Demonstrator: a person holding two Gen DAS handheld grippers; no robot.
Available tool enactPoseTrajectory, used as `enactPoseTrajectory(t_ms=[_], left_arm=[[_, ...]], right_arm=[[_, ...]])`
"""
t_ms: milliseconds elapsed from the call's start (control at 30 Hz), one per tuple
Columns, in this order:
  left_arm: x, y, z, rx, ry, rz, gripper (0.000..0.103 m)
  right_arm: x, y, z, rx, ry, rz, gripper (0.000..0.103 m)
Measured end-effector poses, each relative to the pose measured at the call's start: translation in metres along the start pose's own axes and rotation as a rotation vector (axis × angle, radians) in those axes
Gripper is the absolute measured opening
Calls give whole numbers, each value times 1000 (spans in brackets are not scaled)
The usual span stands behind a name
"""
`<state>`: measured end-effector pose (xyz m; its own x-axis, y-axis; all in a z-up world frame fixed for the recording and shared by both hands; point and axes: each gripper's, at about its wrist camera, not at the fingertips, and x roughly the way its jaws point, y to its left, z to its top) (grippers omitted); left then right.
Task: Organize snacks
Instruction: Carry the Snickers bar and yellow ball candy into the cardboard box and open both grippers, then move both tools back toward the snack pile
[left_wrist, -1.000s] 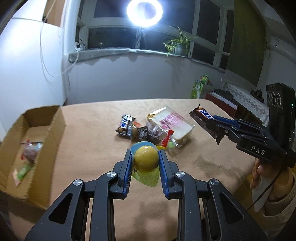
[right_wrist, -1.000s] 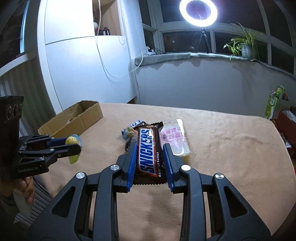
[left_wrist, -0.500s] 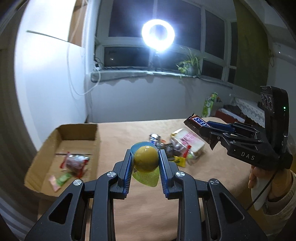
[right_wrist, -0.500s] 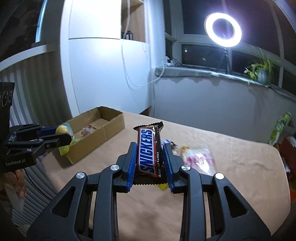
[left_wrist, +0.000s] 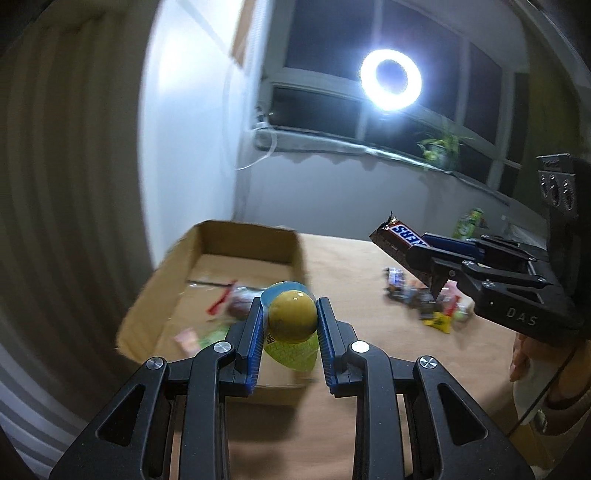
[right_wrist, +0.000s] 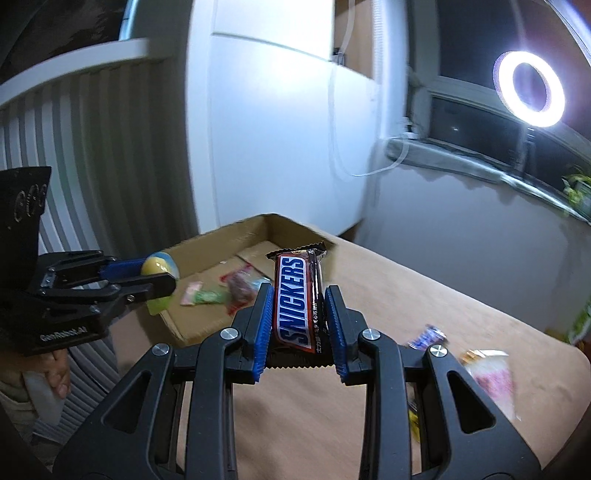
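My left gripper (left_wrist: 290, 314) is shut on a yellow egg-shaped snack (left_wrist: 291, 320) in a blue-green wrapper, held above the near end of the open cardboard box (left_wrist: 155, 288). It also shows in the right wrist view (right_wrist: 159, 275). My right gripper (right_wrist: 298, 306) is shut on a Snickers bar (right_wrist: 297, 299), held in the air to the right of the box (right_wrist: 221, 240). The bar shows in the left wrist view (left_wrist: 400, 238). Several wrapped snacks (right_wrist: 221, 291) lie inside the box.
A loose pile of snacks (left_wrist: 428, 299) lies on the tan tablecloth (left_wrist: 343, 258) right of the box. A clear bread pack (right_wrist: 491, 376) lies at the right. A white cabinet (right_wrist: 277, 122) stands behind the box. A ring light (left_wrist: 390, 79) shines at the window.
Both grippers have swung left toward the box with their snacks. The box is now closer and more central, and the snack pile has shifted to the right of both views.
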<state>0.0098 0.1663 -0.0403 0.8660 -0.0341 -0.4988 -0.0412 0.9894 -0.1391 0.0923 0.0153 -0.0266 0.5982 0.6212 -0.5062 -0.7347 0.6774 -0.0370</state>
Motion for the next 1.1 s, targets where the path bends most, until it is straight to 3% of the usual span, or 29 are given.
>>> enactPoseTrajectory(t_ms=[400,500,533,567,633,667,767,833,900,1033,1100], left_arm=[[48,52,10,-36,32,56,25],[63,56,6,-54,79,57,28],[66,57,4,-57,94,69,41],[66,57,1,-59,102,91,64],[57,57,-5,-60,79,133,77],[54,56,-6,-61,66,142,77],[47,56,-10,-73,67,153,77],[44,54,-10,-69,73,164,77],[37,44,-7,-45,72,185,77],[23,31,5,-11,37,196,77],[10,22,10,5,11,205,79]], right_arm=[[85,33,42,-44,-16,126,29],[110,34,47,-46,-6,142,31],[123,33,46,-47,35,144,32],[135,31,42,-34,74,138,34],[135,26,32,-10,67,144,40],[132,26,28,-16,66,133,45],[118,25,13,-32,60,87,48],[109,24,6,-32,60,82,55],[95,23,0,-29,44,69,70],[67,17,-4,-12,2,26,80],[54,15,-5,-10,-19,-22,92]])
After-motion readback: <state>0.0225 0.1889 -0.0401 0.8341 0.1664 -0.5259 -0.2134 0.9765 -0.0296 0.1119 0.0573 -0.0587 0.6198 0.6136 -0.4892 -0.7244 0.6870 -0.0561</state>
